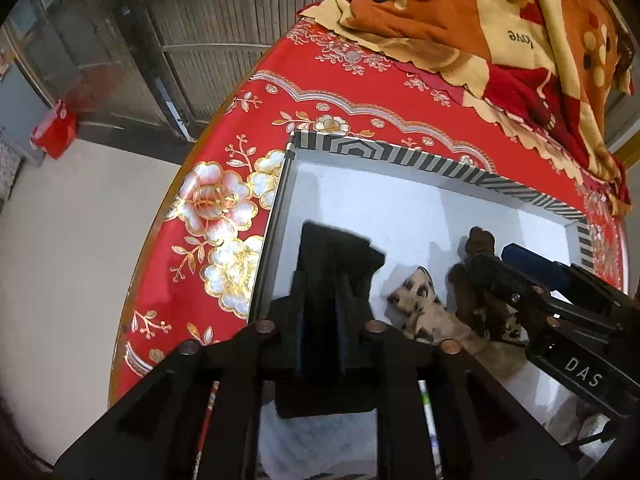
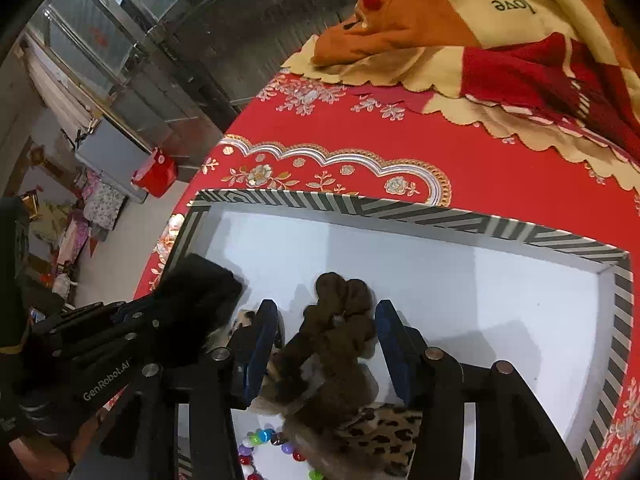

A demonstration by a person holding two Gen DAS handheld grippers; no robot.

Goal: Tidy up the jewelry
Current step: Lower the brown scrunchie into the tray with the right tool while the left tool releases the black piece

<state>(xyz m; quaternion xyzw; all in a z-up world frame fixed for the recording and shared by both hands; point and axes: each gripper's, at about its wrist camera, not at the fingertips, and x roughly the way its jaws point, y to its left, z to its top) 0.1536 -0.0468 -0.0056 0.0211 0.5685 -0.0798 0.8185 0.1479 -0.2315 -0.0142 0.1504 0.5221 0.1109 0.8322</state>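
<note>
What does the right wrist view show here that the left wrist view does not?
Only the right wrist view shows the coloured beads at the box's near end and the right gripper open around the brown scrunchie. Only the left wrist view shows the left gripper against the black fabric piece. Both show the striped box, the red tablecloth and the leopard-print scrunchie.

my right gripper point(image 2: 326, 338) hides part of brown scrunchie point(image 2: 340, 312); bead bracelet point(image 2: 264, 446) cut by bottom edge; leopard scrunchie point(image 2: 384, 436) blurred.
</note>
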